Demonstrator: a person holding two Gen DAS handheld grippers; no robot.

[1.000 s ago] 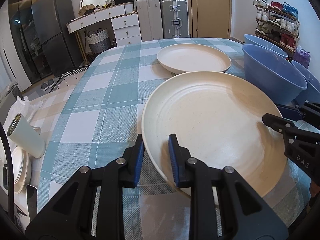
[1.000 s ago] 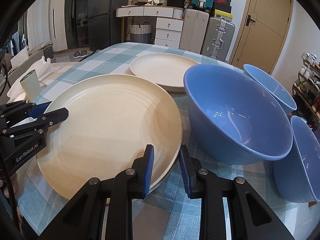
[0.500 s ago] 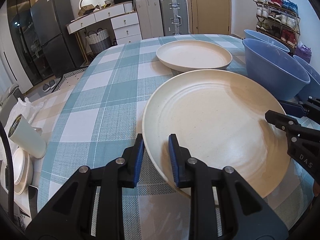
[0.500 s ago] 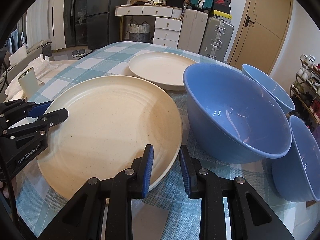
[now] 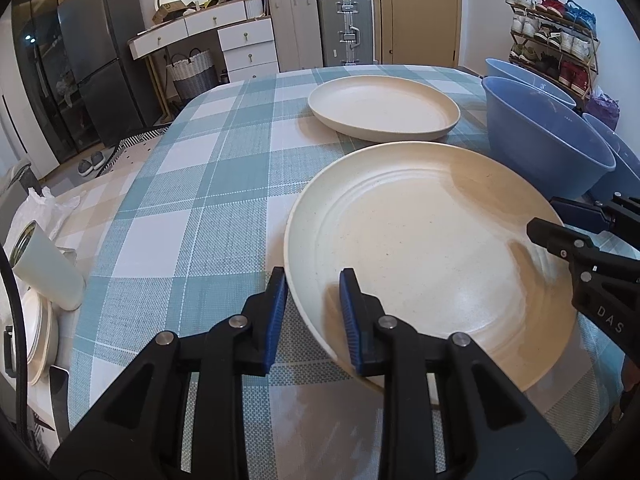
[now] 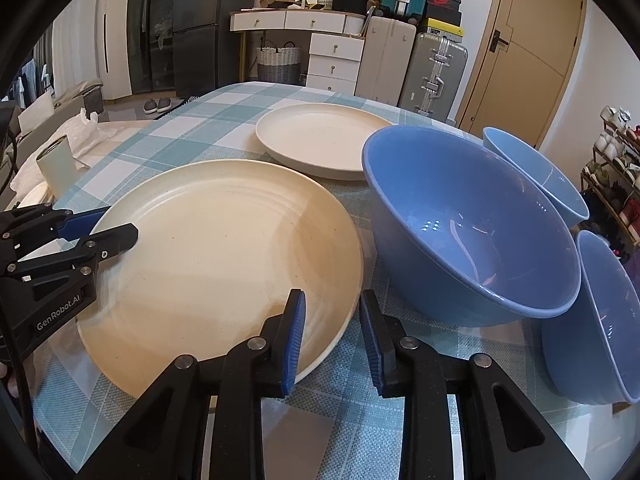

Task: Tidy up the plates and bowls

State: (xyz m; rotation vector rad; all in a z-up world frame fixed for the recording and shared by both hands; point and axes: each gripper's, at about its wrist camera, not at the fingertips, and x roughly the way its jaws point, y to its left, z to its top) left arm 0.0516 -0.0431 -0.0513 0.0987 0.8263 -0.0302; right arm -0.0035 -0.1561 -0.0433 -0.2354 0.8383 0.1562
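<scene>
Cream and faintly speckled, with shallow concentric ridges ringing its well and a glossy patch of reflected light, the near plate [image 5: 432, 248] sits at the near side of the counter [image 5: 208, 184], which wears a teal-and-white checked cloth. Its near-left rim lies between the blue-padded fingers [image 5: 276, 316] of the left gripper [image 5: 314, 318], one pad outside the rim and one inside on the plate's face; they straddle the edge closely, though I cannot tell whether they pinch it. The right gripper [image 6: 332, 340] holds its fingers [image 6: 294, 344] the same way over the plate's near-right rim, one pad on the plate and one just off its edge, and again the grip itself cannot be judged. Beyond it, a second cream plate [image 5: 384, 108] rests farther back on the cloth, apart from the first. Right of the near plate stands a large blue bowl [image 6: 468, 224], just beside its rim, with a far blue bowl [image 6: 536, 172] behind and a near blue bowl [image 6: 596, 320] at the right edge. Compared with a second ago, the near plate sits slightly farther forward in the left wrist view while both pairs of fingers keep their spacing about its rim.
</scene>
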